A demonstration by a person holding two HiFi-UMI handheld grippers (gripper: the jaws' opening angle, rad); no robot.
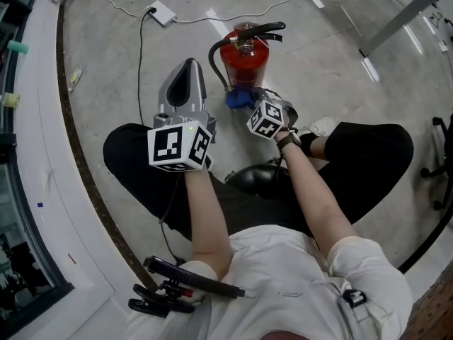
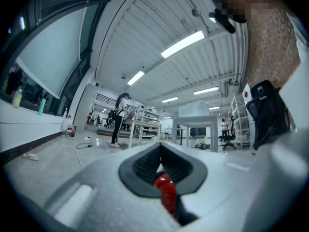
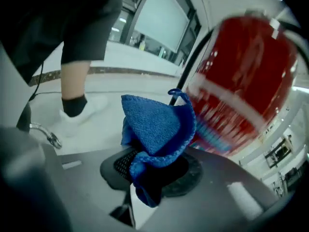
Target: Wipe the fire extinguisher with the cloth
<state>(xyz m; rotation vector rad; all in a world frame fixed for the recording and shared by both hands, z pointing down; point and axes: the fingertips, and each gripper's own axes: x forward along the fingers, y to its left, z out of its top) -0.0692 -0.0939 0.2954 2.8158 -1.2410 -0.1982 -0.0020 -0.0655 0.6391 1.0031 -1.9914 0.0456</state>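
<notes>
A red fire extinguisher (image 1: 242, 57) with a black handle and hose stands upright on the grey floor in front of the seated person. My right gripper (image 1: 248, 101) is shut on a blue cloth (image 1: 238, 98), and the cloth lies against the cylinder's lower front. In the right gripper view the bunched cloth (image 3: 157, 124) rises out of the right gripper (image 3: 149, 170), with the red body (image 3: 246, 76) close behind it and blurred. My left gripper (image 1: 190, 68) hovers just left of the extinguisher, its grey jaws together and nothing held. A sliver of red extinguisher (image 2: 165, 192) shows through the left gripper (image 2: 161, 170).
A white power strip (image 1: 161, 13) with cables lies beyond the extinguisher. Table legs (image 1: 396, 20) stand at the back right, a chair base (image 1: 439, 161) at the right. A curved white ledge (image 1: 42, 154) borders the left. The person's legs and shoe (image 1: 322, 127) flank the extinguisher.
</notes>
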